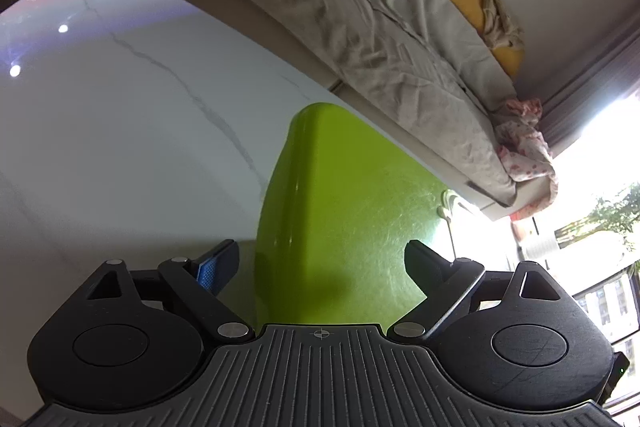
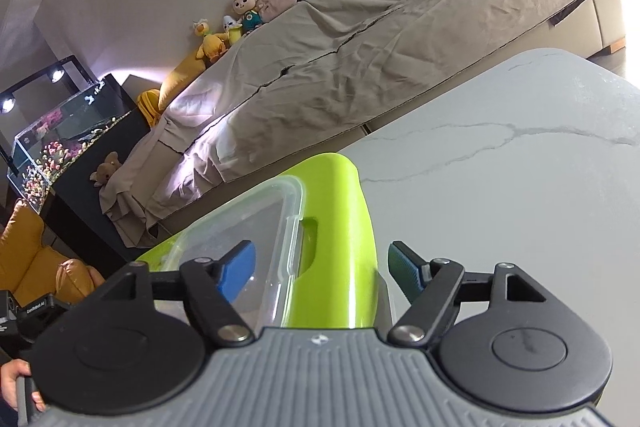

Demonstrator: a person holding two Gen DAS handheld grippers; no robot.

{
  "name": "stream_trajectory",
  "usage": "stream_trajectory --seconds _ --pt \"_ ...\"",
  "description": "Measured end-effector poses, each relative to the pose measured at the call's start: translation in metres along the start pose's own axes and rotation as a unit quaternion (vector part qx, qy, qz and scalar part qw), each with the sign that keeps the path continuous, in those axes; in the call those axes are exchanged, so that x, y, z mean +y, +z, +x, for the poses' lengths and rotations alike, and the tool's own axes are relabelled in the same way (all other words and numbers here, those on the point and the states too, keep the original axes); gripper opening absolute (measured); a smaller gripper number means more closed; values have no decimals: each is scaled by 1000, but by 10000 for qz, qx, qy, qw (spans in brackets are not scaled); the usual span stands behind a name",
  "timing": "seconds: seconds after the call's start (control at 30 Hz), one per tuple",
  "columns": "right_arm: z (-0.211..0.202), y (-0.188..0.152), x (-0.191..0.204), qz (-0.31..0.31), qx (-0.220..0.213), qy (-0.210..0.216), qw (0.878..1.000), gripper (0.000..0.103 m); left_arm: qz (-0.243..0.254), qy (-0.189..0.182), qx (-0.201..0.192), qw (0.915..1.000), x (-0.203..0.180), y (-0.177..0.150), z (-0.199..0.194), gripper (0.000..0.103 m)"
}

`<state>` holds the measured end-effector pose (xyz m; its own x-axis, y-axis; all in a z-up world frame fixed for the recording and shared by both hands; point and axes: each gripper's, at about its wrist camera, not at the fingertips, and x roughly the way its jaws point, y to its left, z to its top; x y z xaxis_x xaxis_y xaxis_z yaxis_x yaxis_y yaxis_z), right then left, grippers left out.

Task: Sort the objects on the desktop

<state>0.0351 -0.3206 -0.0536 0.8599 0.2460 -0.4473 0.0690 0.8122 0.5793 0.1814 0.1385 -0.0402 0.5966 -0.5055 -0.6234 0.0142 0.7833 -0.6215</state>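
My left gripper is spread wide, nothing held; its fingers straddle the rim wall of the lime-green rectangular plastic bin, blue-padded finger outside over the white marble-look tabletop, other finger inside. No contact visible on either pad.

Bin from the left wrist view: glossy rounded corner and wall, floor inside looks scuffed with fine scratches, strong glare at the far side washing out a small pale thing I can't identify. Bin sits at the tabletop's far edge, the edge nearest the couch with the rumpled beige cover.

My right gripper is also wide apart, gripping nothing. One blue pad sits over the clear plastic food container with snap-lock flap, the other dark ribbed pad hangs outside the bin over the tabletop. The bin's wall, with a handle cutout in it, runs between the two fingers. Can't tell if the pads touch anything.

Clear container is inside the bin, pressed up against the wall with the cutout; translucent, rounded corner, thick rim, looks hazy inside.

Background: plush toys lined along the couch back, glass fish tank on a dark cabinet. Person's hand visible at lower left edge of the right wrist view.
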Motion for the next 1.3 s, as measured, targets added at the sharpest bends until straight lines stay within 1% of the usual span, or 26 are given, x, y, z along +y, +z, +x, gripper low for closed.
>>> stream_trajectory --seconds 0.07,0.1,0.17,0.23,0.3,0.37,0.47,0.53,0.63,0.77,0.9,1.07,1.13,1.27,1.3 --pt "-11 -6 -7 146 -22 43 9999 78 -62 24 -47 10000 4 -6 -7 94" --pt "-12 -6 -7 125 -20 43 9999 78 -101 -10 -57 9999 5 -10 -8 94" --pt "-13 -6 -7 54 -11 38 10000 71 -133 -124 -48 9998 4 -14 -11 93" --pt "-14 -6 -6 -17 -1 33 10000 59 -97 -250 -21 9996 -2 -17 -12 91" --pt "-15 -5 -6 -88 8 28 10000 57 -15 -262 27 9997 -11 -17 -13 92" --pt "-16 -5 -5 -159 17 22 9999 56 96 -190 39 9998 -18 -18 -13 92" --pt "-16 -5 -2 -235 28 35 9997 56 106 -171 93 9998 -18 -21 -9 92" --pt "-15 -5 3 -237 29 76 9997 56 78 -241 137 9996 -17 -22 -7 92" --pt "-17 -8 4 -263 43 134 9996 56 126 -139 90 9998 -19 -22 -6 93" --pt "-18 -9 5 -279 51 139 9995 56 102 -128 96 9998 -19 -21 -6 93" --pt "-19 -11 4 -232 43 173 9996 56 253 -11 75 9997 -24 -23 -6 93" --pt "-17 -12 4 -168 88 169 9997 61 247 18 78 9997 -24 -21 -7 93" --pt "-16 -12 4 -149 110 147 9997 71 268 41 72 9996 -25 -20 -8 93" --pt "-12 -15 3 -54 146 188 9997 72 347 64 86 9993 -27 -21 -9 93" --pt "-11 -16 3 -14 152 222 9996 70 366 65 90 9993 -27 -22 -9 93"
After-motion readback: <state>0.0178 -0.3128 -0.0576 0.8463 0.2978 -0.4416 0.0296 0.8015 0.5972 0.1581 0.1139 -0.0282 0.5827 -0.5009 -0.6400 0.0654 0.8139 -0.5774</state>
